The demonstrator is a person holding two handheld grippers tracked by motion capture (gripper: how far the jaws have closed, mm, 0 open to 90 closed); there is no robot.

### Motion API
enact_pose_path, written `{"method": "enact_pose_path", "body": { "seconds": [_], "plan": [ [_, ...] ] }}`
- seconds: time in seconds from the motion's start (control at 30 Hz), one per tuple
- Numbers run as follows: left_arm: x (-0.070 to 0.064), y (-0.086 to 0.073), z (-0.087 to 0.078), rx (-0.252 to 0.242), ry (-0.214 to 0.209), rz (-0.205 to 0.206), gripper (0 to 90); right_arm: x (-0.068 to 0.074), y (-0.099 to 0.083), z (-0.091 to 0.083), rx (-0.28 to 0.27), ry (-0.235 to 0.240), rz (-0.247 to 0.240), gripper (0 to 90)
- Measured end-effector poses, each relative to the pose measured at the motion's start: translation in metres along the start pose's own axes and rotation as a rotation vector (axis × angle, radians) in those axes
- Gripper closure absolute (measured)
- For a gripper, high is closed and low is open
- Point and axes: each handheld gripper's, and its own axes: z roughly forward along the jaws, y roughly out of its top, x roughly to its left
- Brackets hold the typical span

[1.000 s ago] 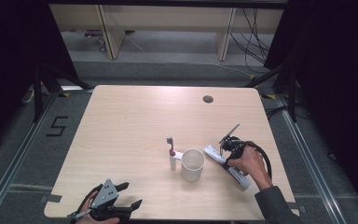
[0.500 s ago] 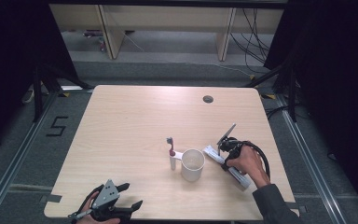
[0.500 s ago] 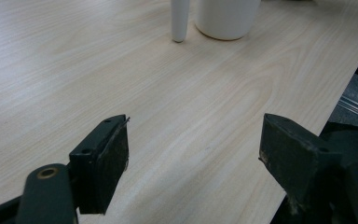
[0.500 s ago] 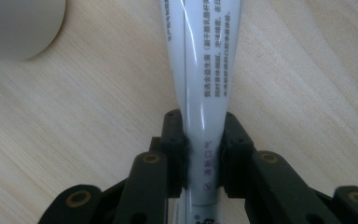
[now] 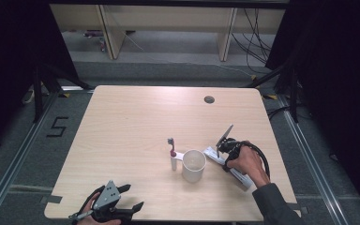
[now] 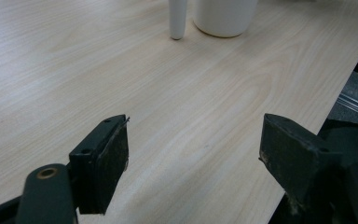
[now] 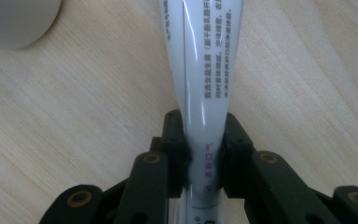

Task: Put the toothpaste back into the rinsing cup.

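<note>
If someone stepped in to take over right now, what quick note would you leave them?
Right gripper: shut on the toothpaste tube, which lies flat on the table right of the white cup.
Left gripper: open, holding nothing, at the table's near edge.
Toothbrush: stands upright just left of the cup.
Done: the tube is gripped.
Left: lift the tube; it probably goes to the cup or the brush, though that is a guess.

Glossy white plastic tube (image 7: 203, 70), matt black tongs (image 7: 204, 154), smooth pale wood-grain table (image 5: 136, 126), matt white cup (image 5: 193, 165).
</note>
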Motion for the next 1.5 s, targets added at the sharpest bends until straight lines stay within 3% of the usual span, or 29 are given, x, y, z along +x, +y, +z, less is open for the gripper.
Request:
{"method": "enact_pose_path", "body": {
  "seconds": [0.03, 0.07, 0.17, 0.2, 0.3, 0.33, 0.43, 0.5, 0.53, 0.57, 0.7, 0.73, 0.87, 0.9, 0.97, 1.0, 1.03, 1.1, 1.17, 1.2, 1.27, 1.33, 1.4, 1.43, 1.5],
  "plan": [
    [0.000, 0.000, 0.000, -0.002, -0.002, 0.001, 23.5, 0.000, 0.000, 0.001, -0.002, -0.005, -0.009, 75.7],
    [0.000, 0.001, 0.000, -0.005, -0.003, 0.007, 23.4, 0.003, 0.001, -0.001, 0.009, -0.009, 0.018, 75.7],
    [-0.001, 0.001, 0.001, -0.005, -0.008, 0.005, 23.4, 0.004, 0.002, 0.000, 0.016, -0.023, -0.004, 75.8],
    [-0.001, 0.001, 0.001, -0.002, -0.008, 0.010, 23.4, 0.001, 0.002, 0.002, -0.005, -0.033, -0.055, 76.0],
    [-0.001, 0.001, 0.001, 0.001, -0.007, 0.014, 23.4, 0.004, 0.000, 0.000, 0.003, -0.029, -0.018, 76.1],
    [0.001, 0.001, 0.000, 0.004, -0.008, 0.021, 23.4, 0.001, -0.001, 0.001, -0.016, -0.037, -0.068, 76.1],
    [0.001, 0.001, 0.000, -0.001, 0.000, 0.015, 23.4, -0.001, -0.003, 0.001, -0.030, -0.036, -0.081, 76.2],
    [0.000, 0.001, 0.001, -0.009, -0.002, 0.009, 23.4, -0.002, -0.005, -0.002, -0.052, -0.023, -0.056, 76.3],
    [0.001, 0.002, 0.000, -0.005, -0.005, 0.012, 23.4, -0.004, -0.007, -0.004, -0.068, -0.029, -0.077, 76.4],
    [0.001, 0.002, 0.001, -0.015, -0.004, 0.006, 23.4, -0.004, -0.010, -0.012, -0.121, -0.020, -0.072, 76.4],
    [0.001, 0.002, 0.000, -0.007, 0.000, 0.003, 23.4, -0.005, -0.016, -0.022, -0.174, -0.017, -0.085, 76.5],
    [0.001, 0.002, 0.000, 0.001, 0.000, 0.014, 23.5, -0.007, -0.020, -0.028, -0.214, -0.008, -0.073, 76.5],
    [0.001, 0.001, 0.000, -0.006, 0.000, 0.001, 23.4, -0.011, -0.026, -0.037, -0.271, -0.008, -0.054, 76.5],
    [0.002, 0.002, 0.000, 0.001, 0.002, 0.011, 23.4, -0.012, -0.032, -0.044, -0.312, 0.017, -0.012, 76.5],
    [0.002, 0.001, 0.000, -0.003, 0.000, 0.005, 23.5, -0.014, -0.034, -0.046, -0.331, 0.015, -0.014, 76.5],
    [0.002, 0.001, 0.000, -0.004, -0.002, 0.003, 23.5, -0.014, -0.038, -0.052, -0.367, 0.022, 0.026, 76.5],
    [0.002, 0.001, 0.000, -0.004, -0.002, 0.003, 23.5, -0.014, -0.038, -0.052, -0.367, 0.022, 0.026, 76.5],
    [0.003, 0.001, 0.001, -0.003, 0.000, 0.006, 23.5, -0.018, -0.041, -0.059, -0.433, -0.005, 0.025, 76.5],
    [0.004, 0.001, 0.000, 0.013, 0.007, 0.021, 23.5, -0.018, -0.041, -0.060, -0.453, -0.001, 0.036, 76.5],
    [0.002, 0.001, 0.001, -0.008, -0.001, -0.002, 23.5, -0.018, -0.042, -0.062, -0.482, 0.006, 0.029, 76.5],
    [0.003, 0.001, 0.001, -0.011, 0.002, -0.002, 23.5, -0.017, -0.043, -0.065, -0.521, 0.020, 0.034, 76.5],
    [0.003, 0.001, 0.000, -0.001, 0.001, 0.002, 23.4, -0.016, -0.046, -0.068, -0.575, 0.045, 0.004, 76.4],
    [0.004, 0.001, 0.000, -0.012, -0.007, -0.018, 23.3, -0.015, -0.047, -0.069, -0.588, 0.051, -0.001, 76.4],
    [0.005, 0.001, -0.001, -0.009, -0.006, -0.020, 23.1, -0.014, -0.048, -0.068, -0.635, 0.052, -0.004, 76.4],
    [0.005, 0.001, 0.000, -0.015, -0.002, -0.029, 22.7, -0.015, -0.050, -0.071, -0.653, 0.048, -0.023, 76.4]
  ]
}}
